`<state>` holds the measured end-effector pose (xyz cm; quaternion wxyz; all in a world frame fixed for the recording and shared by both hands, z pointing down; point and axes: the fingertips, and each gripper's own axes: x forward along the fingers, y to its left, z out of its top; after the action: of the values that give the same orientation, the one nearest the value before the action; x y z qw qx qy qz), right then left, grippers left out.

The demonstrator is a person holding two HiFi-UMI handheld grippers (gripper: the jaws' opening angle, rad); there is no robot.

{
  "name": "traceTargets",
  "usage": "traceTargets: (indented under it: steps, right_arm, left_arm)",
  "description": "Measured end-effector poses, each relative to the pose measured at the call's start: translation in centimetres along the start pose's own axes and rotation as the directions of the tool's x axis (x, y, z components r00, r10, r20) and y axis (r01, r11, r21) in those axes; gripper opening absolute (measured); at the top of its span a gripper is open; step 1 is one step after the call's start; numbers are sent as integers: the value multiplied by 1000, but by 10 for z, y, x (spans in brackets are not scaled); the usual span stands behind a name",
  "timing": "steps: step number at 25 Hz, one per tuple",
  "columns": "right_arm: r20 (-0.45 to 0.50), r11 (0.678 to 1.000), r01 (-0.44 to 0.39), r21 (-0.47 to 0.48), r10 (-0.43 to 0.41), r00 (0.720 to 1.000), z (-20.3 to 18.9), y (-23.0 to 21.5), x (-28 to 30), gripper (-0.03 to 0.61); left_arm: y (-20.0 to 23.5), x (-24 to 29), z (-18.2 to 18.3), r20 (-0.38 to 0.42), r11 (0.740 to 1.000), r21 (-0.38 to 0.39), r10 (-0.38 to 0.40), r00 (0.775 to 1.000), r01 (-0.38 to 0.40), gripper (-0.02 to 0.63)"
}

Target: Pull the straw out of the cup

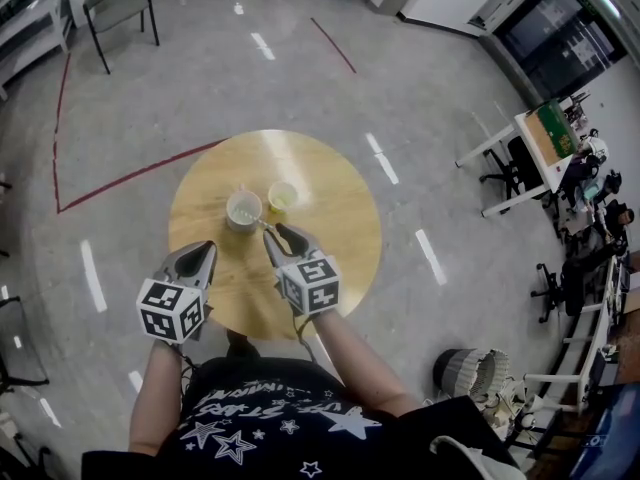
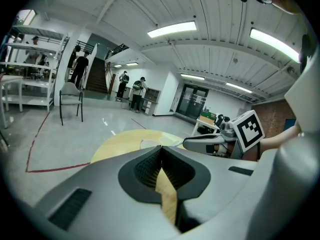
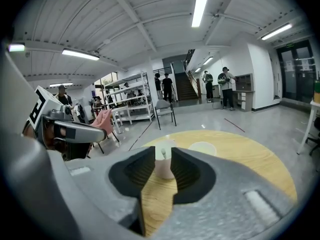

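Note:
A white cup point(image 1: 243, 209) stands on the round wooden table point(image 1: 335, 258), with a pale straw point(image 1: 263, 224) leaning out of it toward me. My right gripper point(image 1: 280, 233) is just right of that cup and open. In the right gripper view the cup point(image 3: 164, 170) and the straw's tip point(image 3: 163, 152) show in the narrow gap between the jaws point(image 3: 163, 156); I cannot tell whether anything touches. My left gripper point(image 1: 205, 250) is shut and empty, at the table's near left, short of the cup. Its pads meet in the left gripper view point(image 2: 161, 151).
A second, yellowish cup point(image 1: 283, 197) stands just right of the white one, also in the right gripper view point(image 3: 202, 148). A chair point(image 1: 115, 3) and shelves are far left, desks point(image 1: 535, 143) to the right, a basket point(image 1: 470, 373) on the floor near right.

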<state>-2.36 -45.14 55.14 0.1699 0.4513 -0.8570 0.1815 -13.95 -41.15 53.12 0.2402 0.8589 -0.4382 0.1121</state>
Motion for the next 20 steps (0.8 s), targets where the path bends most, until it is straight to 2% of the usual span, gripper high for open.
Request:
traceTargets:
  steps: [13,15,20]
  right_arm:
    - [-50,1000,-25,-7,24,998,-9,10,18,86]
    - [-51,1000,-12,-17,11,999,-9,7,18,29]
    - [-66,999,-9,-32,7,998,-7,2,16,28]
  left_arm:
    - [14,2,-4,-6,1000,-6,-7,1000,7,6]
    - [13,2,-5,-11,1000,-3,-10,1000,10,6]
    - [9,5,-3,-22,1000,11,-14,1000,14,8]
